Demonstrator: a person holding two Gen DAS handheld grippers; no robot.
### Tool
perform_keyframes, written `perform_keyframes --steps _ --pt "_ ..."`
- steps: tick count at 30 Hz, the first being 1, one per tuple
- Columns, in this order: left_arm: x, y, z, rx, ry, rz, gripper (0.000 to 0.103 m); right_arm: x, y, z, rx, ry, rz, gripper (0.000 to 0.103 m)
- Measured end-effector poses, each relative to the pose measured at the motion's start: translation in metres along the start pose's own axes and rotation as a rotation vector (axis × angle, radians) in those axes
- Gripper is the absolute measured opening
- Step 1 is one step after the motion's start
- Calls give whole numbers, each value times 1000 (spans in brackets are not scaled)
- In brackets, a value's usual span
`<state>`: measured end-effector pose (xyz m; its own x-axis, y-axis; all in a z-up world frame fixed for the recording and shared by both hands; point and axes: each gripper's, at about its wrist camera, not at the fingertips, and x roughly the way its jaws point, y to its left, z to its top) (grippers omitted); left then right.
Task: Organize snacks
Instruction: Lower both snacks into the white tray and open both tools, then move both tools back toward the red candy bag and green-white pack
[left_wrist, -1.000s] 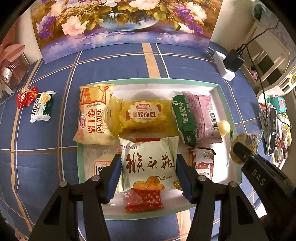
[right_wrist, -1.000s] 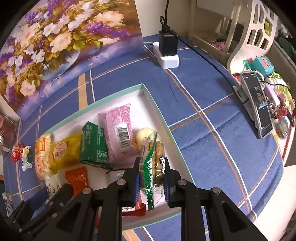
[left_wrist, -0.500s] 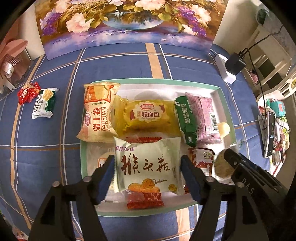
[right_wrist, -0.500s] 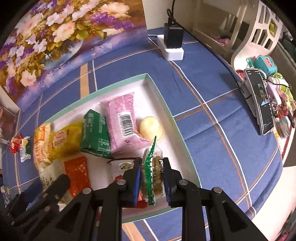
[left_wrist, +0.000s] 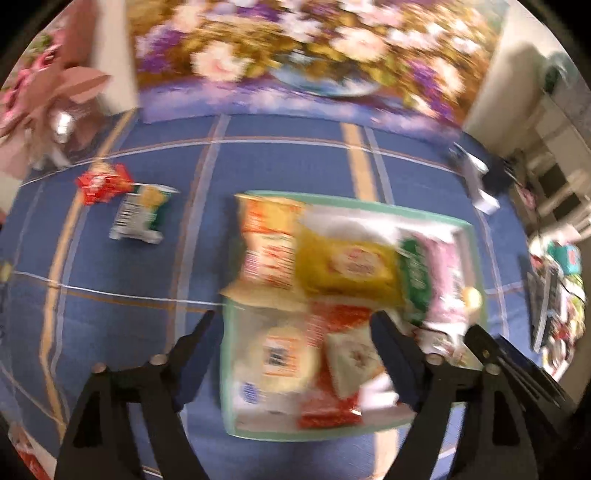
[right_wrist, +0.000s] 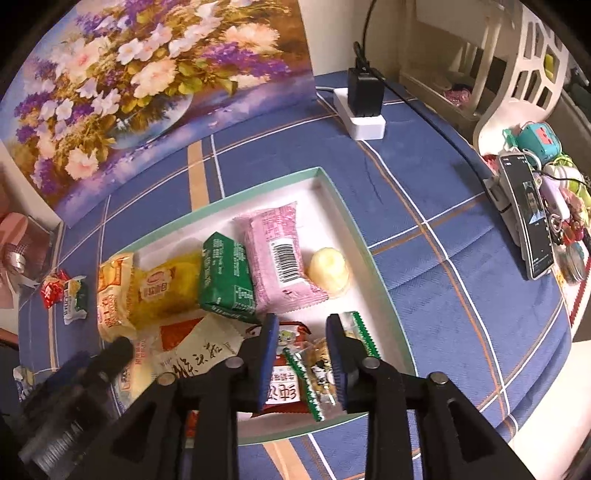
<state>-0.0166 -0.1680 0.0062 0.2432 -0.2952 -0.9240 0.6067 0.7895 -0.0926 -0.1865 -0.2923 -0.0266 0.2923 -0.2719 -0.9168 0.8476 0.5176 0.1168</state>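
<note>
A: What does the right wrist view give that the left one can't?

B: Sharpness, mainly. It shows the tray (right_wrist: 384, 291) crisply: a pink packet (right_wrist: 280, 258) with a barcode, a green packet (right_wrist: 225, 275) against its left side, a yellow bun pack (right_wrist: 162, 291) further left, and a pale jelly cup (right_wrist: 328, 271) just right of the pink one. It also shows a phone (right_wrist: 532, 218) propped at the table's right edge and a charger (right_wrist: 364, 96) plugged into a white strip.

A: And the left wrist view?

B: Blurred all over. But it shows more of the blue cloth (left_wrist: 110, 277) left of the tray, where a red wrapper (left_wrist: 103, 182) and a green-and-white packet (left_wrist: 142, 218) lie touching each other, well apart from the tray.

A: The grippers?

B: The right gripper (right_wrist: 303, 350) has just been opening. Its jaws stand apart, and a clear bag (right_wrist: 321, 369) with green zigzag edges lies between them, flat on the tray's near right part over a red packet (right_wrist: 282, 391). The pads don't press it. The left gripper (left_wrist: 295, 354) has also just been opening. Its jaws are spread wide above the tray's near left corner, gripping nothing.

A: The white bag with brush lettering?

B: The white bag (right_wrist: 199, 354) lies loose in the tray's near half, atop other snacks.
</note>
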Motion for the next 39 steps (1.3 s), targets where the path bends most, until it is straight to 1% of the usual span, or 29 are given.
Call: perform_keyframes --steps 1,2,4,5,7,9,10,11,15,17,21,23,29,39 --pt "0 7 2 -11 -7 21 89 1 3 0 -10 -1 5 54" --pt "0 15 3 -24 -13 41 89 0 8 -1 -22 -6 10 57" --pt "1 33 6 -60 -19 77 89 -2 17 -2 -44 -15 19 58" --pt "1 40 7 -76 -22 91 89 -3 22 -2 -60 -19 27 62" --pt "0 57 9 -104 -34 126 90 -6 35 -5 -100 -30 43 65" --pt "-1 72 9 -129 -46 162 92 -8 46 -8 -124 -41 50 67" --pt "-1 79 10 -141 -52 180 96 -9 51 -10 -136 -46 54 71" --pt "-2 87 10 -154 -58 196 97 -10 56 -11 -149 -50 61 74" --pt "-4 109 7 -186 -64 241 97 -12 74 -15 -199 -64 85 78" --pt "-5 120 7 -211 -67 252 97 -13 82 -17 -219 -71 95 85" --pt "-7 139 4 -261 -67 263 97 -16 93 -21 -244 -83 119 93" --pt "-8 147 3 -283 -67 277 97 -17 99 -22 -253 -91 131 102" --pt "-8 161 1 -323 -62 274 97 -16 109 -24 -261 -95 182 103" --pt "5 174 -2 -343 -19 250 97 -3 123 -30 -277 -79 199 103"
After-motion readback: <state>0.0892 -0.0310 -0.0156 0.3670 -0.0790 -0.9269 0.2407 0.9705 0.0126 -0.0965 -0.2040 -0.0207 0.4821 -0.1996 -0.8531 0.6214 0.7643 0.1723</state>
